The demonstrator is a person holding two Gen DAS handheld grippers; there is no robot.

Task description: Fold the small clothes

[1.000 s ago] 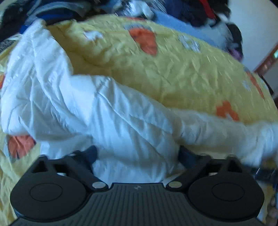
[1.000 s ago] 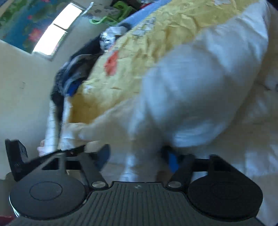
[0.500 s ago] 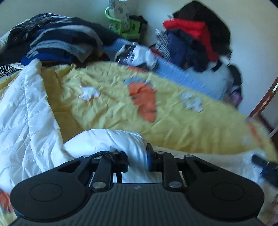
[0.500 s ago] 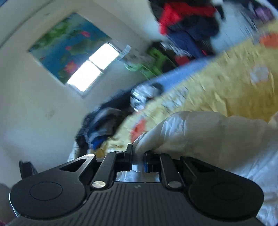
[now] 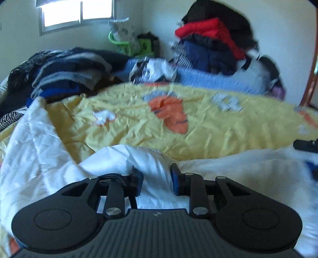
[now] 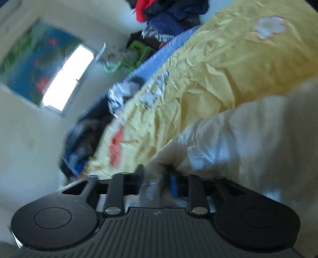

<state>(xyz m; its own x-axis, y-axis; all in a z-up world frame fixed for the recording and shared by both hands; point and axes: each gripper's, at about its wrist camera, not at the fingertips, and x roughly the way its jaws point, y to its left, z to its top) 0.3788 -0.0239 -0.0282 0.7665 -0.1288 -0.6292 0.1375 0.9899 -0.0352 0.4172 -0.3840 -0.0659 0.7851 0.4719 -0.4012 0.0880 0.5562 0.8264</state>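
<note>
A white padded garment lies spread over the yellow bedcover. My left gripper has a bunched fold of it between its blue pads; the cloth fills the gap and touches both pads while the jaws are opening. In the right wrist view the same white garment bulges at the right. My right gripper has a thin bit of that cloth between its fingers, with a dark gap beside the blue pad; its jaws are opening too. The right gripper's tip shows at the left view's right edge.
Dark folded clothes are piled at the back left of the bed, and a red and navy heap at the back right. A green basket stands in the corner under a window. A light blue blanket edges the bedcover.
Both grippers closed on folds of the white garment, then widened again. Both views tipped up from the cloth toward the room, and the right gripper swung sideways along the bed.
</note>
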